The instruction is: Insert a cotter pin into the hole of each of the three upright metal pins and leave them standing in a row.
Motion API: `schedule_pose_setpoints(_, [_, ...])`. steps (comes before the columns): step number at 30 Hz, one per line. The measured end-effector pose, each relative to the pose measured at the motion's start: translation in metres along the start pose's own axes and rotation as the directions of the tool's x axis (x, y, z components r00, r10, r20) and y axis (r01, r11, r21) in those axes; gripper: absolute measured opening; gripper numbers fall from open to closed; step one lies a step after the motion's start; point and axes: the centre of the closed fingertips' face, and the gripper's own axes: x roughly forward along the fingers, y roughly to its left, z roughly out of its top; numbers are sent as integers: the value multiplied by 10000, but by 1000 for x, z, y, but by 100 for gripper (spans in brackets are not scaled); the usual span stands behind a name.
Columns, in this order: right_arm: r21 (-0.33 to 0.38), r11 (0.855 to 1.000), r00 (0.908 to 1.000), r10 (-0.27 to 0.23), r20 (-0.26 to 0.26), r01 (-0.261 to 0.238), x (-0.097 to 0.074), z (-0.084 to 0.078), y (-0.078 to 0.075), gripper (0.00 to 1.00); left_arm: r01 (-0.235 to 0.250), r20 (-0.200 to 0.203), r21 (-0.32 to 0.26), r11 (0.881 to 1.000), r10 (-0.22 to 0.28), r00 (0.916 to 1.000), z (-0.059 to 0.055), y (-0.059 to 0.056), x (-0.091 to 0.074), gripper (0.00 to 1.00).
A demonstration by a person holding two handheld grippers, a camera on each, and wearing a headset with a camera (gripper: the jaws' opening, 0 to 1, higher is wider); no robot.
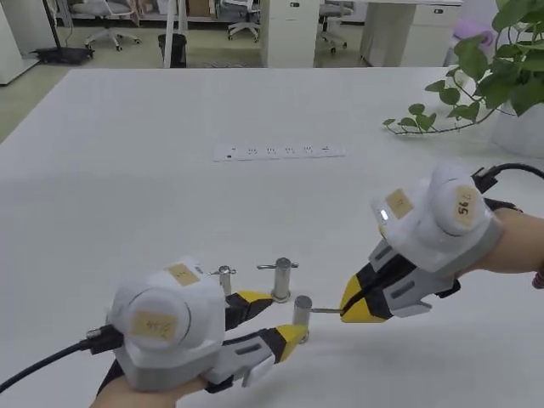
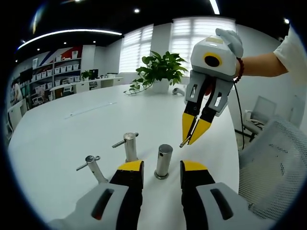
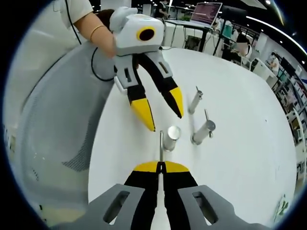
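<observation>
keeping the cotter pin point(image 3: 161, 141) level is the heart of this step: the right claw point(image 3: 162, 165) is clenched on its rear end, the free tip pointing straight ahead and almost touching the bare metal pin point(image 3: 171, 136) just beyond. the cross hole cannot be made out, so my judgement is to ease the tip along the upper shaft, rolling the wrist slightly until it finds the bore, then push gently so nothing tips. the left claw point(image 2: 162, 165) is released, its jaws straddling that same pin without touching it; closing lightly would steady it. farther ahead and to that claw's left, the middle pin point(image 2: 130, 146) and the end pin point(image 2: 93, 167) stand on the surface point(image 2: 72, 129) with cotters through them; give them room.
</observation>
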Motion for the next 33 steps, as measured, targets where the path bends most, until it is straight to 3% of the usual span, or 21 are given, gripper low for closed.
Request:
schedule_pose_setpoints(13, [-67,10000,9987,-1,-519,-3,3,-18,-12,3,64,-220,-224,9997,-69,9997,-9,0,20,21])
schedule_pose_setpoints(33, [-253,9997,9977,29,-682,-46,6,-17,-18,3,188,-405,-303,9994,-200,9990,-14,-1,28,14])
